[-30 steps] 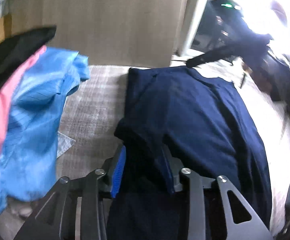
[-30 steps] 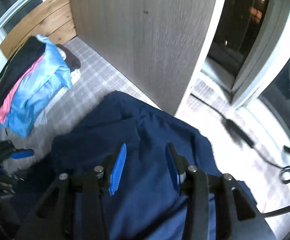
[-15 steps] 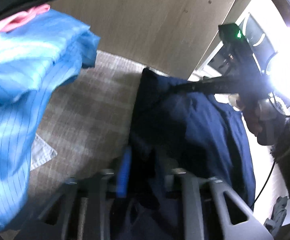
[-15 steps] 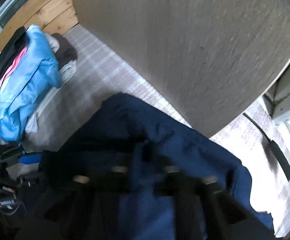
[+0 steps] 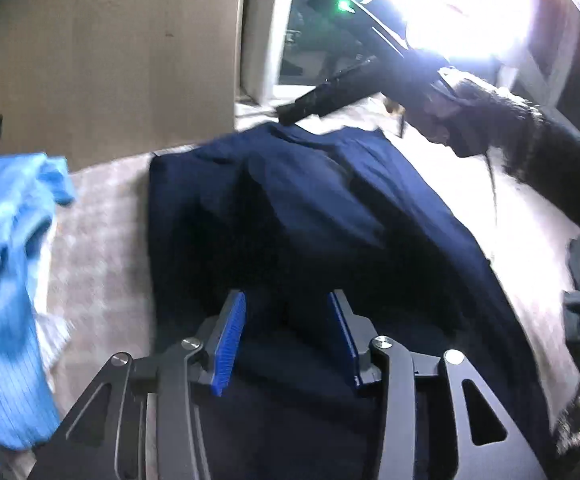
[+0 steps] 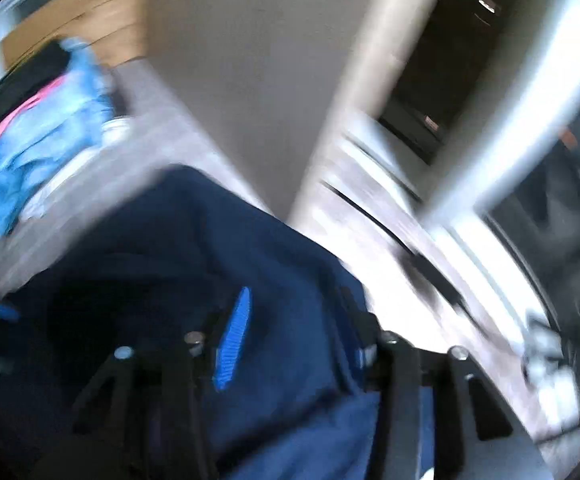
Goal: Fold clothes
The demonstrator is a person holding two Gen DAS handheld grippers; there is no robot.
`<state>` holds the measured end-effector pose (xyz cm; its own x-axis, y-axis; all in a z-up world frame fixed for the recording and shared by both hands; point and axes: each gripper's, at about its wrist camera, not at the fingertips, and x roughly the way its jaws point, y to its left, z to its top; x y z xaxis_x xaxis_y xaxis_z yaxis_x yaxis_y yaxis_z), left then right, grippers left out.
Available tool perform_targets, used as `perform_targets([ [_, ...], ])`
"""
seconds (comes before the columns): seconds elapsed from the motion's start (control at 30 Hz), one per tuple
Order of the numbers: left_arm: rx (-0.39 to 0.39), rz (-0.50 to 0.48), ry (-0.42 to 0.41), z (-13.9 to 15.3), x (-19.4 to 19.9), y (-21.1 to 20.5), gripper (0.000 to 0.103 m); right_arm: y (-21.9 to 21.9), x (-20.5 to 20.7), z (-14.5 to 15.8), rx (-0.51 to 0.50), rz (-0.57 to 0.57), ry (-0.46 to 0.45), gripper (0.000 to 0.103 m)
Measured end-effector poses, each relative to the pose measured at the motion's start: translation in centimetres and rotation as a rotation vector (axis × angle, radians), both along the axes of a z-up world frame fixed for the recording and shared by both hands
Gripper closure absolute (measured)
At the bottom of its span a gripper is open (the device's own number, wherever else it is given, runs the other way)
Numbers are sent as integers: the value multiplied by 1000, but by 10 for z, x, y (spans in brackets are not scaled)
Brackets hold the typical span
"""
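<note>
A navy blue garment (image 5: 329,216) lies folded on a grey checked surface (image 5: 102,248). My left gripper (image 5: 288,320) hangs just over its near edge. The jaws are opening, and the blue pads (image 5: 230,340) stand apart with dark cloth behind them, not pressed. In the blurred right wrist view my right gripper (image 6: 293,320) is over the same navy garment (image 6: 194,248), also opening, with its pads off the cloth. The left wrist view shows the right gripper (image 5: 293,108) at the garment's far edge, held by a hand (image 5: 449,120) in a black sleeve.
A pile of light blue, pink and black clothes (image 5: 6,248) lies at the left. A wooden panel (image 5: 110,60) stands upright behind the garment. A black cable (image 6: 429,264) runs across the surface at the right, near a bright window frame.
Half a second ago both grippers were shut on navy cloth. Now both have let go and their jaws stand apart. Both views have swung and the cloth lies flatter.
</note>
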<state>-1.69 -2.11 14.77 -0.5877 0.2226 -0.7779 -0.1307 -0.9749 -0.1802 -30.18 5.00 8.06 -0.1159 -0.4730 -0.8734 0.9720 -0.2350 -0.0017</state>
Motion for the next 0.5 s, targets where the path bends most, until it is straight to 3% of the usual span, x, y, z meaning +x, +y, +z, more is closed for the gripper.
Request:
perform_targets([
  [0.1, 21, 45, -10, 2, 3, -10, 64, 12, -6, 8, -54, -53, -110, 59],
  [0.2, 53, 87, -2, 2, -5, -18, 64, 2, 7, 9, -79, -29, -208, 61],
  [0.3, 16, 88, 27, 5, -21, -13, 64, -21, 21, -5, -16, -52, -200, 61],
  [0.4, -20, 54, 38, 4, -32, 3, 63, -29, 19, -15, -35, -101, -257, 61],
  [0.5, -57, 94, 13, -4, -43, 5, 63, -38, 27, -14, -17, -48, -180, 61],
])
